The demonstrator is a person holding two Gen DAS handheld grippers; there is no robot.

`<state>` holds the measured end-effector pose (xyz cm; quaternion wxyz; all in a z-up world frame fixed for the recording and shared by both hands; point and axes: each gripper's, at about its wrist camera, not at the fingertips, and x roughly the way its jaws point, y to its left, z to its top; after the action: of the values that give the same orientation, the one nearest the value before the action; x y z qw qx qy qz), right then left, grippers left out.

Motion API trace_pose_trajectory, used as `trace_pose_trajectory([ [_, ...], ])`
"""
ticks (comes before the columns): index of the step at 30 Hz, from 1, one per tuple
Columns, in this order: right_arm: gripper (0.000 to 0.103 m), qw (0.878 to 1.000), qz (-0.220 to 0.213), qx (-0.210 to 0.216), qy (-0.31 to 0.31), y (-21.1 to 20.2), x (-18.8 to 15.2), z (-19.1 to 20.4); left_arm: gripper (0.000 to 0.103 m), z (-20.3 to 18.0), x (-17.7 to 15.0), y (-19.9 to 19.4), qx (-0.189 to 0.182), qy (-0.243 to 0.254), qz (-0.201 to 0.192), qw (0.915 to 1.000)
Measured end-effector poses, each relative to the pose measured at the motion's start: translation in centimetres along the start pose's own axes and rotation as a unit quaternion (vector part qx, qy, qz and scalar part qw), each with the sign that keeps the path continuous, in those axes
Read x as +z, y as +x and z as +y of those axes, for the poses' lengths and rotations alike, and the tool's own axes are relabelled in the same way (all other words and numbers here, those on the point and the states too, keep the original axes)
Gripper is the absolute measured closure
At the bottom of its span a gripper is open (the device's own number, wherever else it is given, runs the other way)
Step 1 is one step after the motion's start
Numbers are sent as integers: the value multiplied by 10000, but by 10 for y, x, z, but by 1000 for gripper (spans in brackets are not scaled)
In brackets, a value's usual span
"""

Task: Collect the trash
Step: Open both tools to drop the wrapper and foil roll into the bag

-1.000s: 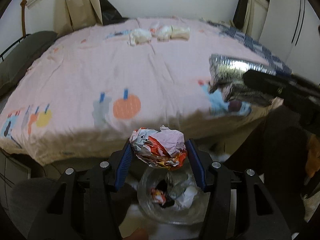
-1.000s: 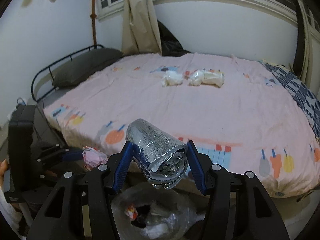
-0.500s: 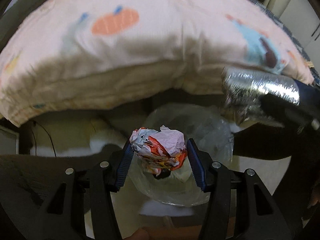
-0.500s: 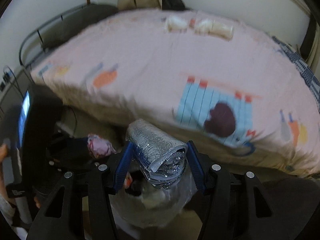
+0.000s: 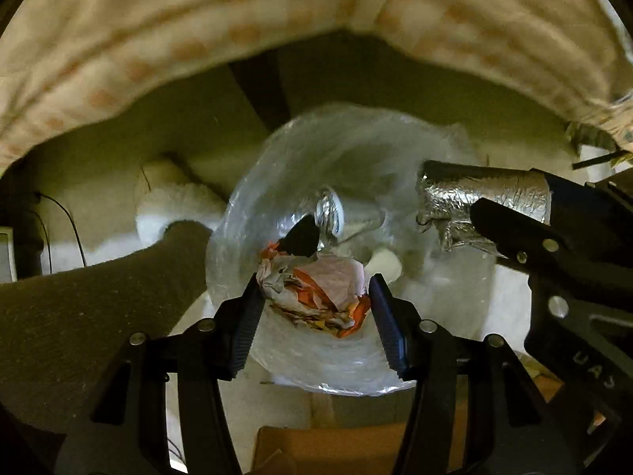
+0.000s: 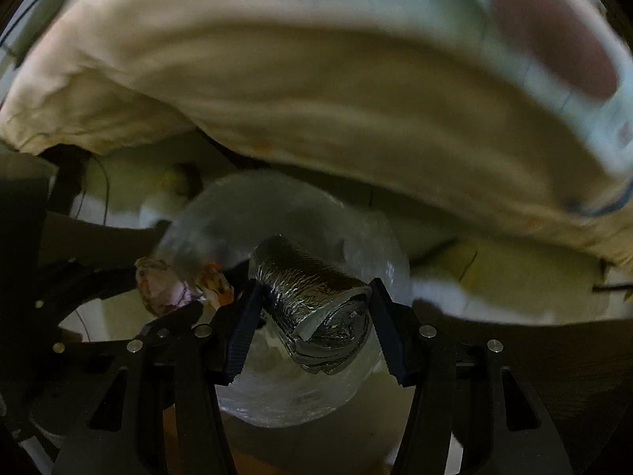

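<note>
Both tongs have swung down from the bed to hang over the open clear bag, left tongs clamping the crumpled wrapper, right tongs the foil roll, ready to drop.

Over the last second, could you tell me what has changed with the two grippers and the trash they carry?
Both grippers swung down from the bed to the clear plastic bag. The left gripper now holds the crumpled paper ball right over the bag's mouth, and the right gripper has brought the foil roll over it too. Nothing was released: both stay clamped on their pieces. The bag stays below the bedspread edge.
</note>
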<state>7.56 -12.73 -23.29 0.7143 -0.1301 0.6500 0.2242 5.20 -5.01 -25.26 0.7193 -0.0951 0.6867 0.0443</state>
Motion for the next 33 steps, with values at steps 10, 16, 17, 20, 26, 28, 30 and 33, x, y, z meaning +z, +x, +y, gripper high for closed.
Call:
trace_pose_trajectory([
  [10,51,9972,746,32,75,66,-1,2,48,-10,10,46,128,276,606,9977],
  [16,51,9956,917,-56,161,85,0,-4,48,-18,13,65,321,576,781,9948],
  [17,51,9955,935,-77,148,86,0,-3,48,-19,14,67,343,605,791,9944],
  [20,51,9950,977,-172,103,91,1,-4,47,-17,16,70,374,632,791,9942],
  [26,49,9957,881,-263,124,83,1,-3,30,-13,16,61,354,584,670,9954],
  [28,47,9960,846,-274,127,79,0,-5,24,-13,16,53,337,597,548,9961],
  [30,40,9965,746,-360,108,72,-1,-4,20,-11,14,43,291,576,397,9971],
  [33,31,9975,580,-378,115,57,-1,-5,13,-7,11,28,291,557,226,9978],
])
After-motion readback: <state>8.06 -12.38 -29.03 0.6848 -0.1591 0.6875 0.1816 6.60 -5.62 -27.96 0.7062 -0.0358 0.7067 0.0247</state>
